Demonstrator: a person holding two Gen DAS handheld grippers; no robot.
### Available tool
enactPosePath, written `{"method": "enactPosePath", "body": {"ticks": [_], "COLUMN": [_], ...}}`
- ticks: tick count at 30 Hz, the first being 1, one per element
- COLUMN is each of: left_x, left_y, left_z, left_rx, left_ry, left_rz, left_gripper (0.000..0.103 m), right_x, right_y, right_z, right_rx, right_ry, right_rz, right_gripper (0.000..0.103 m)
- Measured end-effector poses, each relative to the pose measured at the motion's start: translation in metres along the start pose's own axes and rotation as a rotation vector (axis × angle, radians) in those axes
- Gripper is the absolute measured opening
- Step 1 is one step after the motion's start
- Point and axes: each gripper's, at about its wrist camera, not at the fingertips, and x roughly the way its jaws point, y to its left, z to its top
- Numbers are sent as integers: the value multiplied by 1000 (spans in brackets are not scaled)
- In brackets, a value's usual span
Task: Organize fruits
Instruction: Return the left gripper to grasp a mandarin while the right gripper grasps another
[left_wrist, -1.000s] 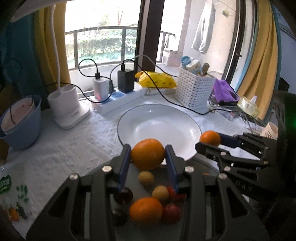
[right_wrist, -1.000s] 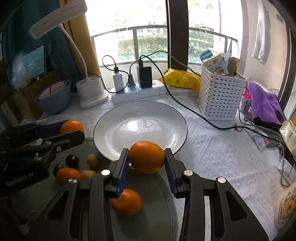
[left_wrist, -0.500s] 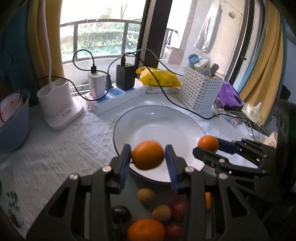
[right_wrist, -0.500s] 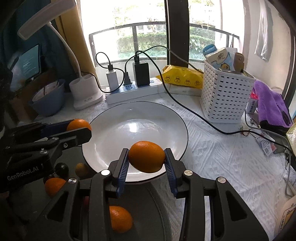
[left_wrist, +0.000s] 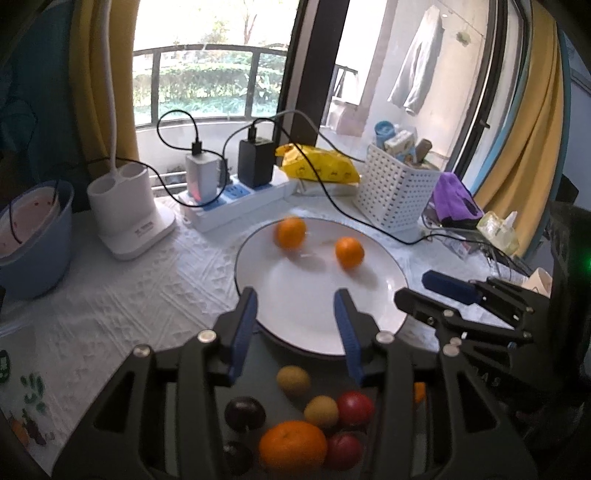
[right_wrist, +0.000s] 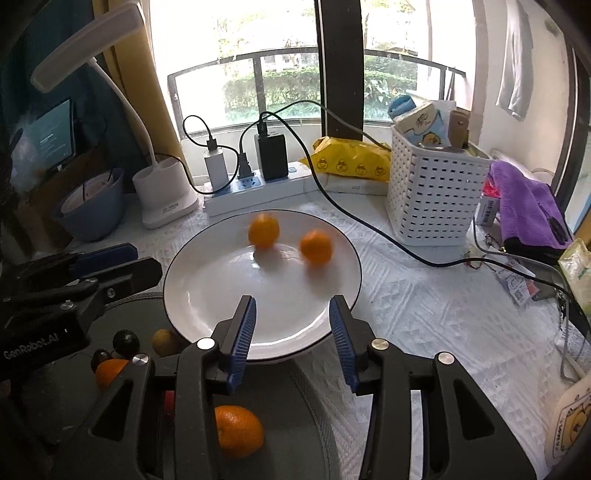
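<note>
2 oranges (left_wrist: 290, 233) (left_wrist: 349, 252) lie on the far part of the white plate (left_wrist: 295, 314), well beyond the left gripper (left_wrist: 295, 317) and right gripper (right_wrist: 291, 317), both opening, nothing between their jaws.

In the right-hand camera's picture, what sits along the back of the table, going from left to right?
Blue bowl → white lamp base → white power strip with chargers → yellow snack bag → white perforated basket → purple cloth.
</note>
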Motion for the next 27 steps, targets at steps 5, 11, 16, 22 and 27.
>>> {"method": "enactPosePath", "body": {"ticks": [5, 11, 16, 22, 27], "left_x": [-16, -36, -53, -69, -80], "left_y": [1, 2, 1, 0, -1], "left_z": [-3, -9, -15, -26, -37], "left_rx": [2, -1, -2, 1, 1], "left_ry": [-22, -45, -68, -79, -81], "left_rz": [10, 16, 19, 23, 29], "left_gripper": [45, 45, 45, 46, 46], "right_x": [-12, -29, -44, -59, -70], "right_y": [6, 15, 21, 27, 28], "right_z": [-2, -5, -10, -17, -25], "right_rx": [-3, -13, -18, -19, -17], "right_ry": [-11, -30, -44, -54, -58], "right_rz": [-3, -5, -9, -13, -18], "right_gripper": [44, 44, 44, 44, 44]}}
